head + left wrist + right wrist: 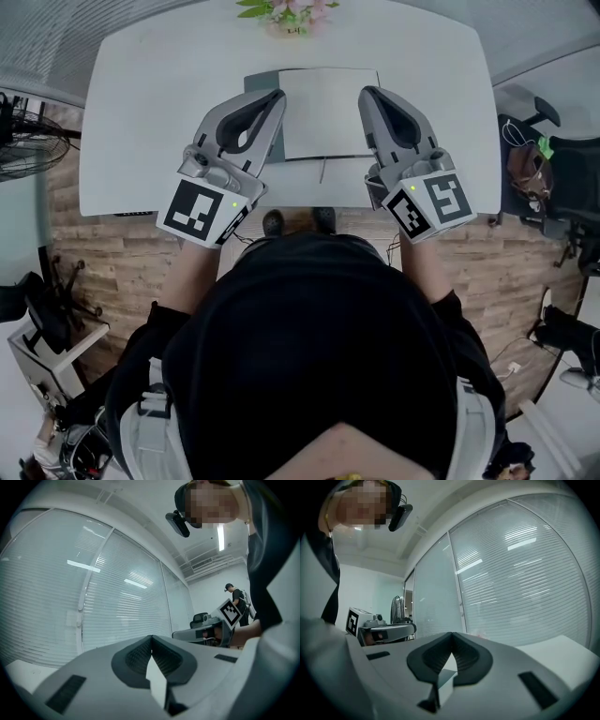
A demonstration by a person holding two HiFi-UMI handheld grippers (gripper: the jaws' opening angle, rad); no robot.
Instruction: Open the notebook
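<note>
The notebook point(328, 112) lies flat at the middle of the white table point(141, 141), a white face up and a dark green strip along its left side. A thin ribbon sticks out of its near edge. My left gripper point(278, 95) hovers over the notebook's left edge, jaws shut with nothing in them. My right gripper point(365, 93) hovers at the notebook's right edge, also shut and empty. In the left gripper view the jaws point(151, 637) meet at the tip; the right gripper view shows the same point(451, 634). Both point level toward window blinds.
A pot of pink flowers point(286, 14) stands at the table's far edge. A floor fan point(28, 141) is left of the table and a chair with bags point(539, 164) is to the right. The person's feet point(298, 221) show below the near table edge.
</note>
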